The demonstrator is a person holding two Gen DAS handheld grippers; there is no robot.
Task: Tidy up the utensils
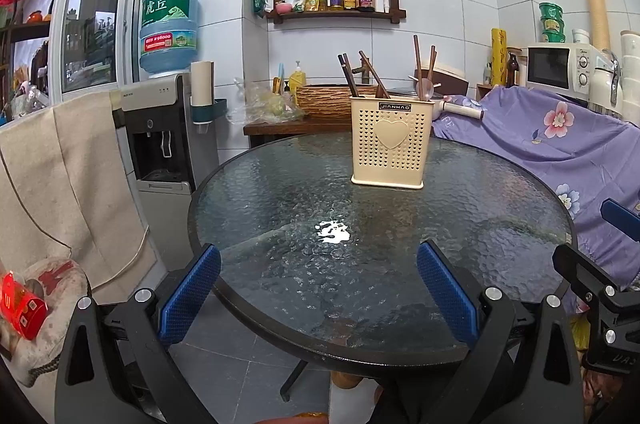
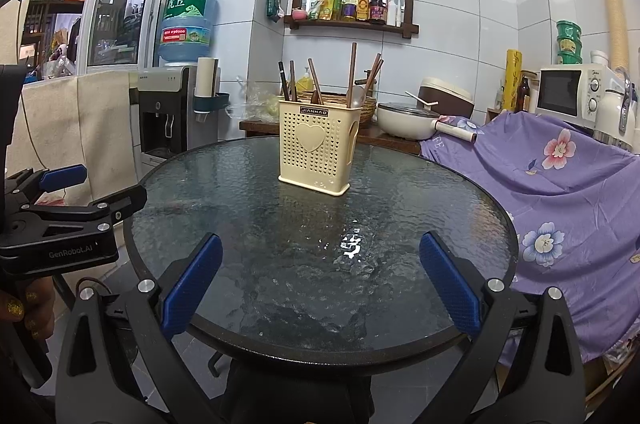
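Note:
A cream perforated utensil holder (image 1: 391, 140) with a heart on its front stands upright at the far side of the round glass table (image 1: 280, 183). It also shows in the right wrist view (image 2: 316, 147). Brown chopsticks (image 1: 417, 63) and spoons (image 1: 426, 88) stick out of its top. My left gripper (image 1: 319, 290) is open and empty over the table's near edge. My right gripper (image 2: 320, 286) is open and empty over the near edge too. Each gripper shows at the edge of the other's view, the left (image 2: 76, 195) and the right (image 1: 600, 256).
A purple flowered cloth (image 2: 560, 183) covers furniture to the right of the table. A water dispenser (image 1: 164, 127) and a beige draped chair (image 1: 68, 175) stand to the left. A wooden counter with a pot (image 2: 404, 121) and basket lies behind the table. A microwave (image 2: 572, 91) sits at the far right.

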